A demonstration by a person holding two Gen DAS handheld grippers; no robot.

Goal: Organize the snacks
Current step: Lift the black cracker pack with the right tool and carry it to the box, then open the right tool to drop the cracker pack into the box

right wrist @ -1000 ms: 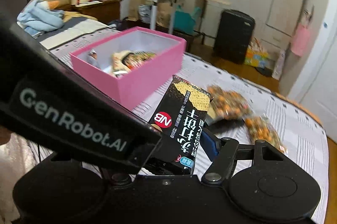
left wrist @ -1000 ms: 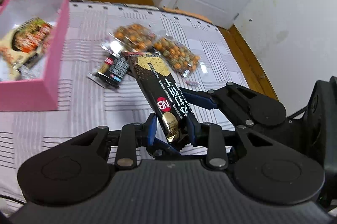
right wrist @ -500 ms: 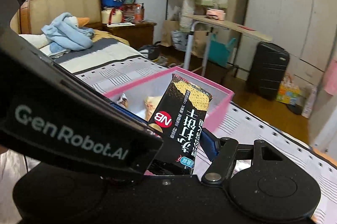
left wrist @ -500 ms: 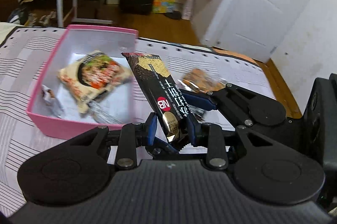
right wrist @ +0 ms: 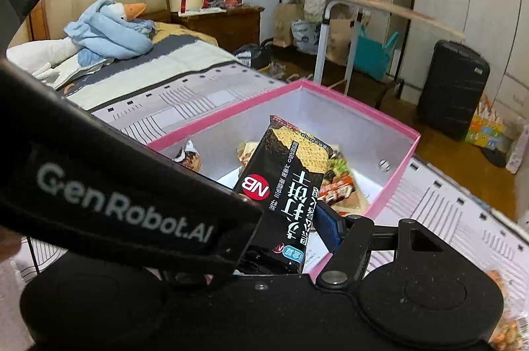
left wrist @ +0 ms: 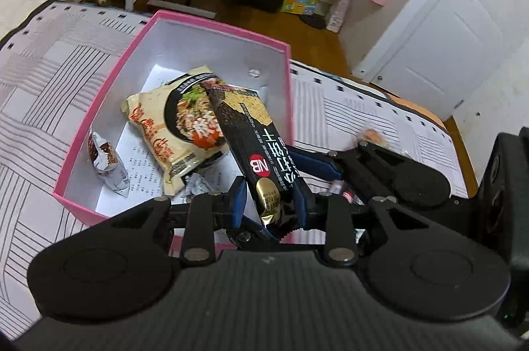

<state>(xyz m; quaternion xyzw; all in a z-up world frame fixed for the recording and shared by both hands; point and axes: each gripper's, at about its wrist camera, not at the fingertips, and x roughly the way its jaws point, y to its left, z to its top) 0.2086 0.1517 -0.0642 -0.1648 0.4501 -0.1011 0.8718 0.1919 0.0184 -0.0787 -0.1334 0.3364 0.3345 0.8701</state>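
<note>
Both of my tongs hold one black cracker pack (left wrist: 254, 149). My left tongs (left wrist: 269, 202) are clamped on its crimped lower end, blue pads tight against either side. My right tongs (right wrist: 294, 235) grip its broader body, one blue pad pressed to the right edge; the other pad is hidden behind my left unit, which crosses the right view.

A second ago the pack hung over the striped bed cover, with the loose snacks beyond it and the pink box (left wrist: 99, 106) off to the left. Half a second ago it had reached the box's right wall. Now its upper end projects over the box interior, above the noodle packet (left wrist: 168, 126) that lies inside beside a small wrapped snack (left wrist: 105, 162). Neither grip has altered during the carry.

I judge the transfer nearly complete: what remains is to lower and release the pack. At least one snack bag (right wrist: 506, 331) is left on the bed (left wrist: 49, 80).
</note>
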